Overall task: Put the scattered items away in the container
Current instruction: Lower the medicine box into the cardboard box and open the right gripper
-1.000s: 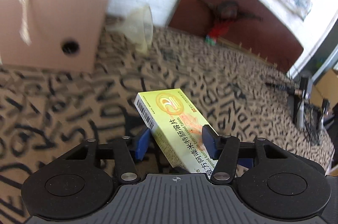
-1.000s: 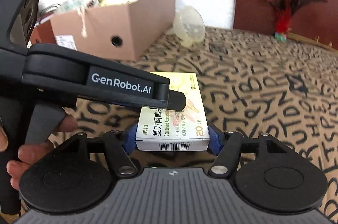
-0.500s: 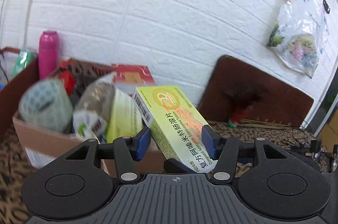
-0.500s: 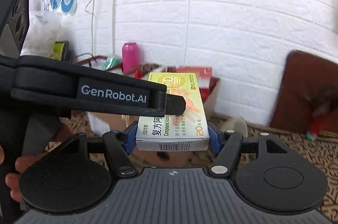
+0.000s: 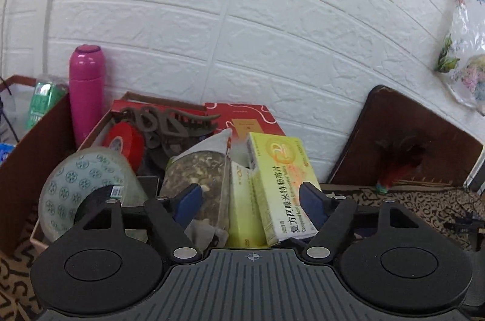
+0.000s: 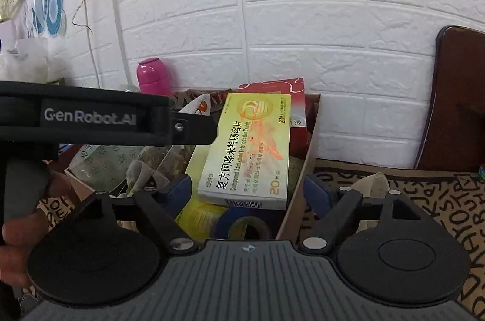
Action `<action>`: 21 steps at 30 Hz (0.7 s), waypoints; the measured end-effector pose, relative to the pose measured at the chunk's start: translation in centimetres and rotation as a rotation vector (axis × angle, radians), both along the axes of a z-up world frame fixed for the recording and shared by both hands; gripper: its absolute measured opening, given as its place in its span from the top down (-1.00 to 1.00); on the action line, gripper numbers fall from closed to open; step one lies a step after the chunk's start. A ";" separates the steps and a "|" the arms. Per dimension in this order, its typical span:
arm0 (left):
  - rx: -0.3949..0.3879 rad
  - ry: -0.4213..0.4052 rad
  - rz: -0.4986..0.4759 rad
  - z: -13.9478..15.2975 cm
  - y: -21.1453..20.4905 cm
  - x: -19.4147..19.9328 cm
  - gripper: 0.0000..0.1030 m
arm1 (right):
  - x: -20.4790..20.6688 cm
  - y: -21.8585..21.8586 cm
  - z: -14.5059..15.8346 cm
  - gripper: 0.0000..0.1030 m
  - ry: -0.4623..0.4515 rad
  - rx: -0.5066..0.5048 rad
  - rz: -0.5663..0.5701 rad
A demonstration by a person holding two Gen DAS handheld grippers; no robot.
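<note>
A yellow medicine box with red print leans on the heaped contents of the cardboard container. In the left wrist view the same box tilts to the right, close to the right-hand pad. My right gripper hovers at the container's near rim. Its jaws are opening, and the box lies between them with a gap on each side. My left gripper is also opening. Its left pad stands well off the box, over a bag of dried food. The left gripper's fingertips also reach in from the left in the right wrist view.
The container holds a patterned roll, red tape, a dark hair claw and a red box. A pink bottle stands behind it by the white brick wall. A letter-patterned cloth with a plastic cup lies to the right.
Both grippers carried the yellow box up from over the patterned cloth to the container. Both have now opened off it, and the box has dropped onto the contents.
</note>
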State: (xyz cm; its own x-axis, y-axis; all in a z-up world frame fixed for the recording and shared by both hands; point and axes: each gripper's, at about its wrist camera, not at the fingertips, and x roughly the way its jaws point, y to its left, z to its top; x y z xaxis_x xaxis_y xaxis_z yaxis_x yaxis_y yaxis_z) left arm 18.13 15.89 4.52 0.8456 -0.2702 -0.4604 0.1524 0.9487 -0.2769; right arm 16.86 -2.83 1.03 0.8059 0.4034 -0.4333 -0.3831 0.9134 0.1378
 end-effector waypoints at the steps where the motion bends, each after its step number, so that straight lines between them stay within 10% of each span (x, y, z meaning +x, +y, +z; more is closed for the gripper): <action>1: -0.004 0.002 0.012 -0.4 0.3 -0.3 -0.64 | -0.5 -0.4 -0.2 -0.70 -0.003 0.002 -0.009; 6: 0.007 -0.001 0.029 -0.7 0.0 -0.9 -0.60 | -0.7 -1.0 -0.3 0.03 -0.018 0.024 -0.016; 21: -0.022 -0.016 0.042 -0.5 0.8 -2.4 -0.82 | 0.0 -0.6 0.9 0.08 -0.050 0.014 -0.007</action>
State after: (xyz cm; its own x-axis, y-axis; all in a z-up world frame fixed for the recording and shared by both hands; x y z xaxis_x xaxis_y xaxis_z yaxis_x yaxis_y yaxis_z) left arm 15.71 16.68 4.04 0.8637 -0.2444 -0.4408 0.1175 0.9481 -0.2955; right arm 16.89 -3.43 1.95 0.8295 0.4030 -0.3866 -0.3832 0.9143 0.1310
